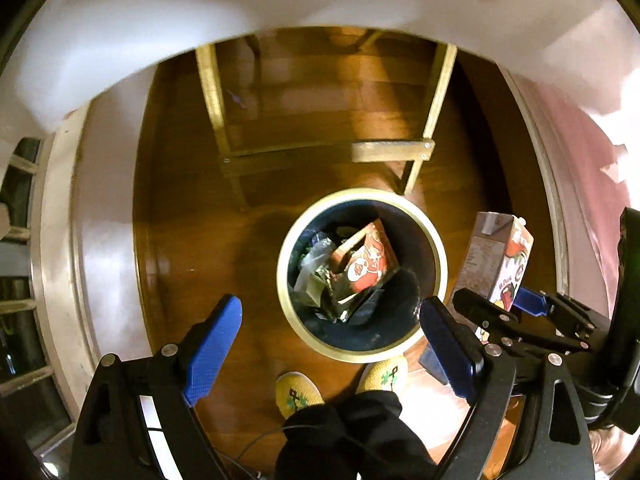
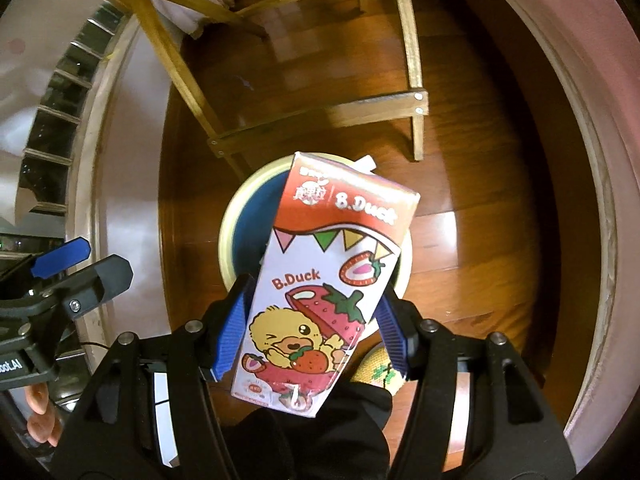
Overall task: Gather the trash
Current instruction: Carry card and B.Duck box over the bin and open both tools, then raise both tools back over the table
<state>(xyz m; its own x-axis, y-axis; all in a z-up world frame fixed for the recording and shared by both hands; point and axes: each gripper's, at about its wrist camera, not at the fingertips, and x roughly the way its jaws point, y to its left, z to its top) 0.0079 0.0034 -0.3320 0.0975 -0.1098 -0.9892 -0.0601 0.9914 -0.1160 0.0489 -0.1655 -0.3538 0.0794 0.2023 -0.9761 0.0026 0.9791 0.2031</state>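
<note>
A round trash bin (image 1: 440,256) with a cream rim and dark inside stands on the wooden floor. It holds a red carton (image 1: 366,264) and crumpled wrappers (image 1: 316,268). My left gripper (image 1: 332,340) is open and empty, above the bin's near edge. My right gripper (image 2: 310,320) is shut on a B.Duck strawberry drink carton (image 2: 320,280) and holds it above the bin (image 2: 236,216). In the left wrist view the carton (image 1: 496,264) and right gripper (image 1: 508,308) sit just right of the bin.
A wooden chair frame (image 1: 424,152) stands just behind the bin. A white cloth (image 1: 200,20) hangs over the far side. The person's yellow slippers (image 1: 300,392) are on the floor next to the bin. A white wall (image 1: 108,208) lies at left.
</note>
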